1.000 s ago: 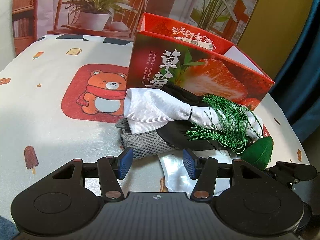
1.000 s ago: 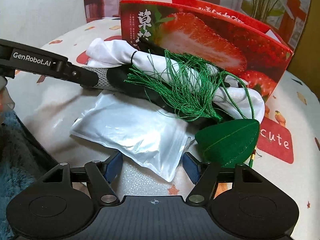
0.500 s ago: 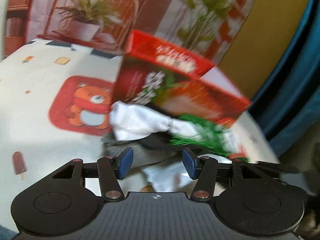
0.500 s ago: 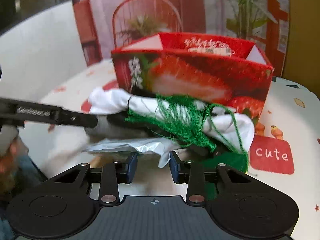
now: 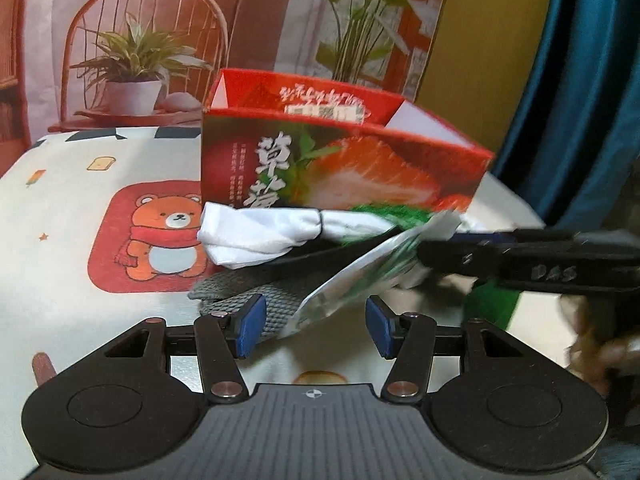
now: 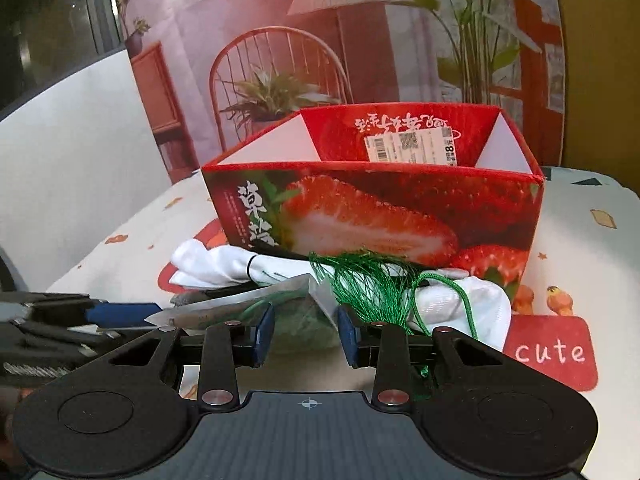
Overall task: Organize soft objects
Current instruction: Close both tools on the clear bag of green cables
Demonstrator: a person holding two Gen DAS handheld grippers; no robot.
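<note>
A clear plastic bag [image 5: 360, 276] hangs tilted above the table, and my right gripper [image 6: 305, 334] is shut on its upper end. That gripper [image 5: 436, 246] reaches in from the right in the left wrist view. The bag's [image 6: 240, 304] lower corner dangles between the pads of my left gripper [image 5: 314, 322], which stands open and touches nothing. Behind lies a heap: a tied white cloth bundle [image 5: 260, 232], a grey knit cloth [image 5: 248, 288], a black cloth [image 5: 320, 254], a green tassel [image 6: 368, 280] and a green leaf-shaped cushion [image 5: 492, 304]. An open red strawberry box [image 6: 380, 216] stands behind the heap.
The table wears a white cloth with a bear print [image 5: 152, 236] at the left and a red "cute" patch [image 6: 548, 352] at the right. A blue curtain [image 5: 580, 80] hangs past the table's right edge. A printed backdrop rises behind the box.
My right gripper closed on the plastic bag and lifted it off the table, rising and levelling out. My left gripper stayed open and rolled a little.
</note>
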